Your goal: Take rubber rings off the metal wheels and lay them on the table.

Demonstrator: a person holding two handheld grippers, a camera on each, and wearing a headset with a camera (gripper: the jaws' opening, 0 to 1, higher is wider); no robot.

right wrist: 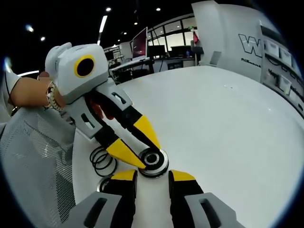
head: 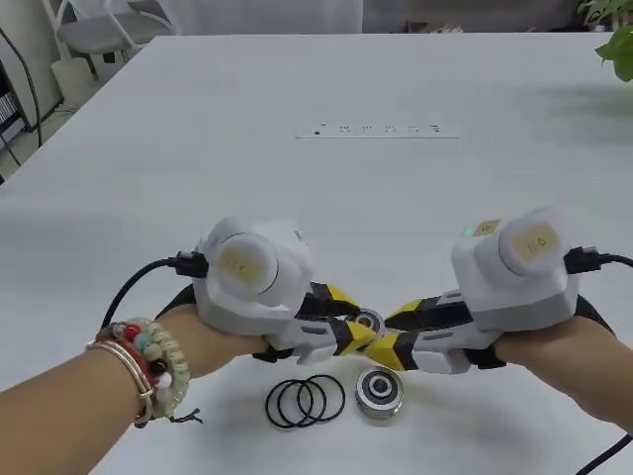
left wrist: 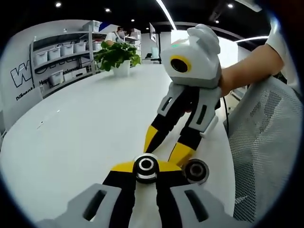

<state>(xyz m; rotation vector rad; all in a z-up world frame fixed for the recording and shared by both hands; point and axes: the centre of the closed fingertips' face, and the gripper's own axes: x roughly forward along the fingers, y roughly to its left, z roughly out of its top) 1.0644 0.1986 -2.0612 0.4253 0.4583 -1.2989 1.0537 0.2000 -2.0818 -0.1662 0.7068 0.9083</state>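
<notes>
Black rubber rings (head: 305, 401), three of them overlapping, are lying flat by the near edge of the tabletop (head: 198, 148). A loose wheel (head: 379, 391) is sitting just beside them on their right, not touching them.

Just past these we are bringing both grippers together tip to tip over the middle of the near edge. We are clamping the left gripper (left wrist: 145, 166) on a metal wheel (right wrist: 153, 161), with its yellow tips closing on the wheel from either side. A dark ring is showing around that wheel's rim in the right gripper view. We are holding the right gripper (right wrist: 153, 176) with a narrow gap between its jaws, and its tips are sitting right at the wheel's edge. Whether they are pinching anything we cannot tell. Beaded bracelets (head: 148, 361) are circling the wrist behind the left gripper.

Farther out, a white power strip (head: 376, 131) is lying across the middle of the tabletop, well apart from everything else. A chair (head: 104, 30) is standing beyond the far left corner, and green leaves (head: 615, 40) are hanging in at the far right corner.
</notes>
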